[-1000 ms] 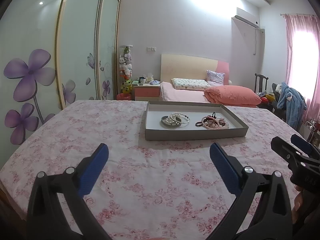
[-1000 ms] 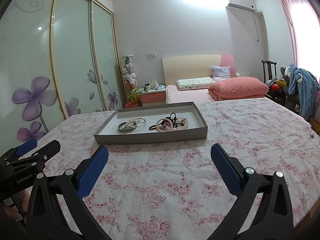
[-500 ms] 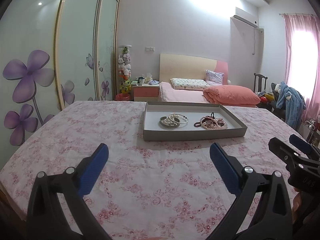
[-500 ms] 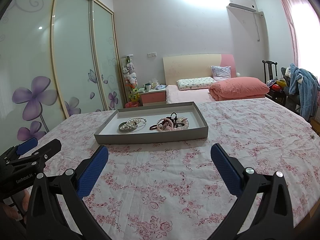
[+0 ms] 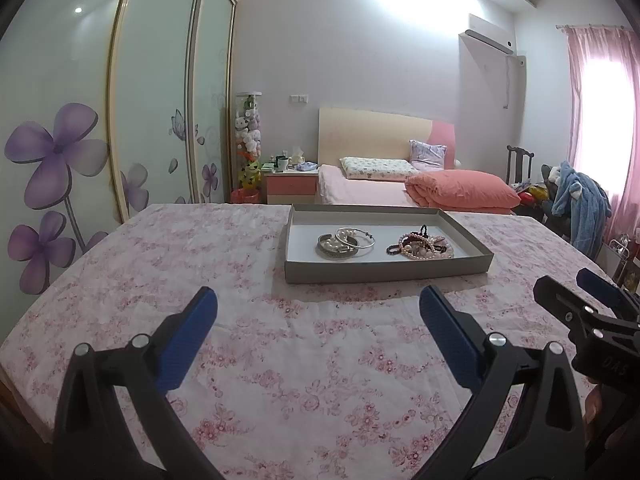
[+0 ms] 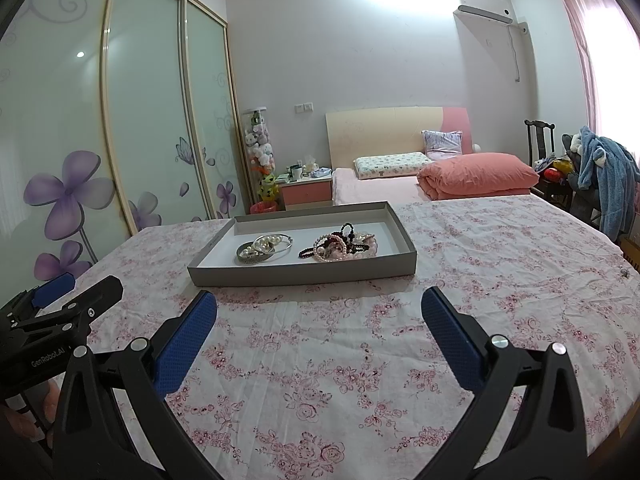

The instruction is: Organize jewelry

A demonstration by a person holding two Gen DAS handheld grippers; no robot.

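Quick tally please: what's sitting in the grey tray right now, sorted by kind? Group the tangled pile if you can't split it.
Silver bangles: 2, plus a wider silver cuff: 1
Pearl strand lying inside the cuff: 1
Tangled beaded bracelets, pink, pearl and dark: 1 heap, separate count unclear
Total in the tray: 4 pieces and 1 heap

Shallow grey rectangular cardboard tray [image 5: 384, 270] with white floor, flat on the floral tablecloth, silver bangles and white pearl strand [image 5: 346, 242] heaped in the tray's left half, tangled pink and dark beaded bracelets [image 5: 420, 245] in its right half
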